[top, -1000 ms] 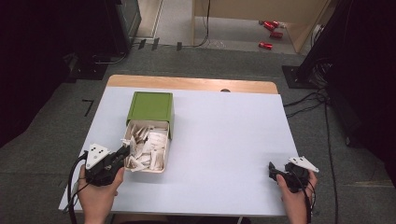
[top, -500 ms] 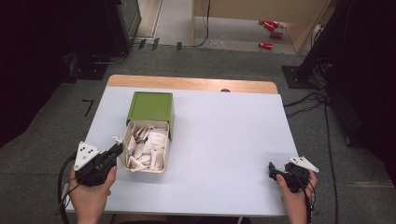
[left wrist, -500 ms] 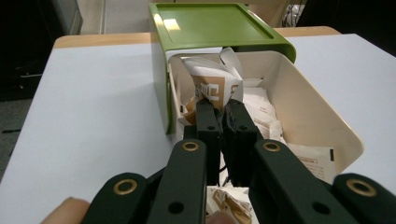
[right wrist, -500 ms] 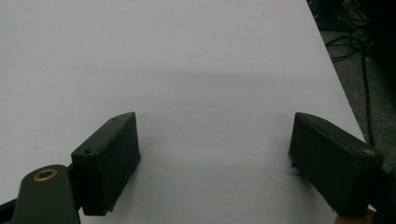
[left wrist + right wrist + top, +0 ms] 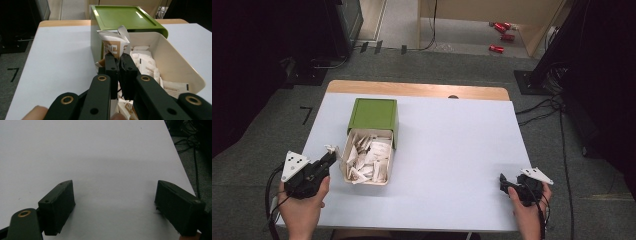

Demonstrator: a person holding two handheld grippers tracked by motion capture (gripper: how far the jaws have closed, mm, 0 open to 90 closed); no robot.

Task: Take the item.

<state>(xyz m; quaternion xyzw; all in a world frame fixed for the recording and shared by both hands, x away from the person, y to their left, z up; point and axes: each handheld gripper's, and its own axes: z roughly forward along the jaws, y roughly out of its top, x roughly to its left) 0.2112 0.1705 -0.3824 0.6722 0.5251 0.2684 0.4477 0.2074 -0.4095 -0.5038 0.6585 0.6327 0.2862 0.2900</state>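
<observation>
One paper sachet (image 5: 114,46) is sitting clamped in your left tongs (image 5: 330,156) just beside the cream box (image 5: 346,150) on the worktop (image 5: 452,145), so you should be lifting it slowly, while your right tongs (image 5: 115,205) are resting apart, holding nothing.

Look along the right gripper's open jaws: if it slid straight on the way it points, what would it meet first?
Probably nothing. The right gripper has its jaws wide open over the bare white table, and its view runs on across clear tabletop. The box of packets seems to lie off to one side, though depth is uncertain.
</observation>
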